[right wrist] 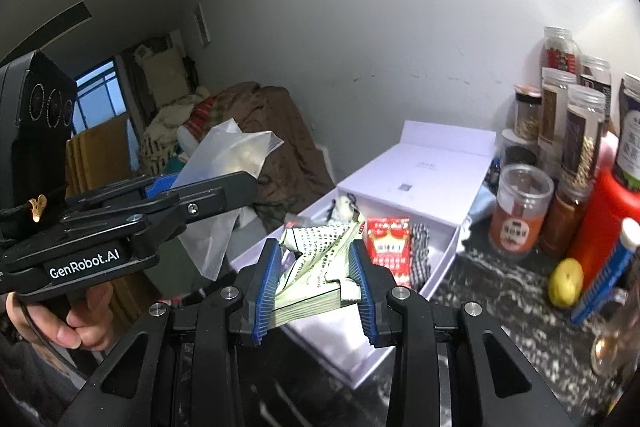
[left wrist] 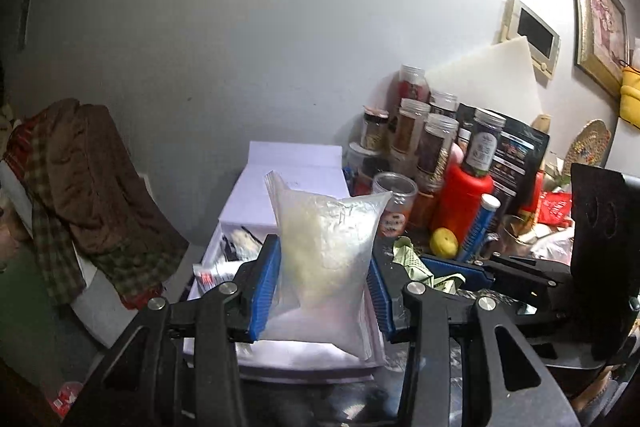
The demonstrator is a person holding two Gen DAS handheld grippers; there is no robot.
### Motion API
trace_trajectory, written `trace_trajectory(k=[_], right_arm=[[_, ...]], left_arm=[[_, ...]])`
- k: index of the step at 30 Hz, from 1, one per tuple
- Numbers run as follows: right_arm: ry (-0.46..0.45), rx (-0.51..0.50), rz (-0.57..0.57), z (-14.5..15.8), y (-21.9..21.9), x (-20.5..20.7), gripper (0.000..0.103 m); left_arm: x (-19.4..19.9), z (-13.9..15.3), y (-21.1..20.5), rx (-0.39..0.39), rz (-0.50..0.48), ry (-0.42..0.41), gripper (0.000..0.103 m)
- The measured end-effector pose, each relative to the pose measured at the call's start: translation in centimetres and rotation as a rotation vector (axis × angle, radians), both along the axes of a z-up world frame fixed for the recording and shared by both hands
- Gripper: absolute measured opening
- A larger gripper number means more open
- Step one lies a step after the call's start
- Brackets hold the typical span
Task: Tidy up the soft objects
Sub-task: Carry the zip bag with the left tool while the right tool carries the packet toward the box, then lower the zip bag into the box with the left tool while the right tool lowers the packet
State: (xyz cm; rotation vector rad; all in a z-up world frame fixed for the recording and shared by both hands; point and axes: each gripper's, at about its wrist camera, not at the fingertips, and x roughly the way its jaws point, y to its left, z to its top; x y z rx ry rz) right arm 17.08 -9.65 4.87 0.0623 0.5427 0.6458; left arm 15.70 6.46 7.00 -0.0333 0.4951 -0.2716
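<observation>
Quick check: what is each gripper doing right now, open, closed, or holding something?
Left gripper: closed on a clear plastic bag of white stuff.
Right gripper: closed on a crumpled printed paper packet, above the open white box.

Left gripper (left wrist: 324,263) and right gripper (right wrist: 316,275) both clamped, raised side by side

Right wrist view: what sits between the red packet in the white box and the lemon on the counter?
The white box's side wall, then bare dark speckled counter up to the lemon. Nothing else lies between it and the red packet.
</observation>
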Motion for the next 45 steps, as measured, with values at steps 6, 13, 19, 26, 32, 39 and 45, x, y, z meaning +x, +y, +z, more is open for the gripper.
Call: trace_trajectory(k=[6,13,19,26,32,39,45], right_arm=[[-0.01,-0.006,-0.016,-0.3,0.4,3.4,0.035],[0.003,-0.009,-0.033,-1.4,0.8,7.2,0.035],[0.027,-0.027,-0.038,-2.7,0.9,9.4,0.035],[0.053,-0.04,-0.039,-3.8,1.0,10.9,0.035],[0.091,-0.052,-0.04,-4.9,0.8,11.8,0.035],[0.119,-0.068,-0.04,-5.7,1.0,12.8,0.035],[0.157,-0.063,-0.012,-6.2,1.6,13.8,0.035]], left_arm=[[3.1,-0.6,0.4,0.023,0.01,0.001,0.042],[6.7,-2.7,0.8,0.048,0.029,0.047,0.042],[9.5,-4.9,1.0,0.076,0.046,0.101,0.042],[12.0,-7.2,0.9,0.11,0.047,0.164,0.042],[13.7,-9.0,0.7,0.117,0.047,0.233,0.042],[15.3,-10.9,0.9,0.156,0.066,0.281,0.042],[16.7,-12.0,1.2,0.168,0.097,0.307,0.042]])
